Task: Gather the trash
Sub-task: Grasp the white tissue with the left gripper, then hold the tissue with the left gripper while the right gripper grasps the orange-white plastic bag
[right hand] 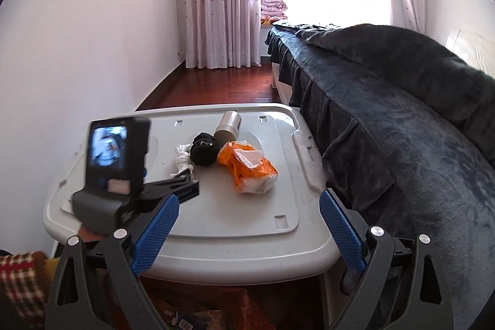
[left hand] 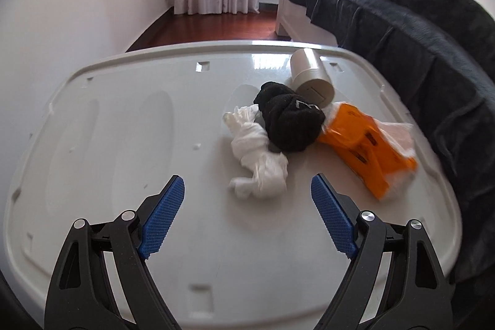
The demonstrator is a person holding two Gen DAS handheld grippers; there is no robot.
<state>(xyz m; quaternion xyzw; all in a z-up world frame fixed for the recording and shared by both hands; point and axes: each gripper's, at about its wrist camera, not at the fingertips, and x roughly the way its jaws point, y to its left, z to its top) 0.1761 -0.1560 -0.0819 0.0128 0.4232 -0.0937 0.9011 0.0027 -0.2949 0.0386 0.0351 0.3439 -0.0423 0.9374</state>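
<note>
Crumpled white plastic bag (left hand: 258, 156) lies just ahead of left gripper (left hand: 247, 190), long axis running away; jaws wide, empty. Right gripper (right hand: 249, 204) farther back, wide, empty.

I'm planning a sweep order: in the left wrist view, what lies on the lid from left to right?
crumpled white plastic bag → black sock bundle → orange tissue pack. The tape roll sits behind, overlapping the sock's span.
</note>
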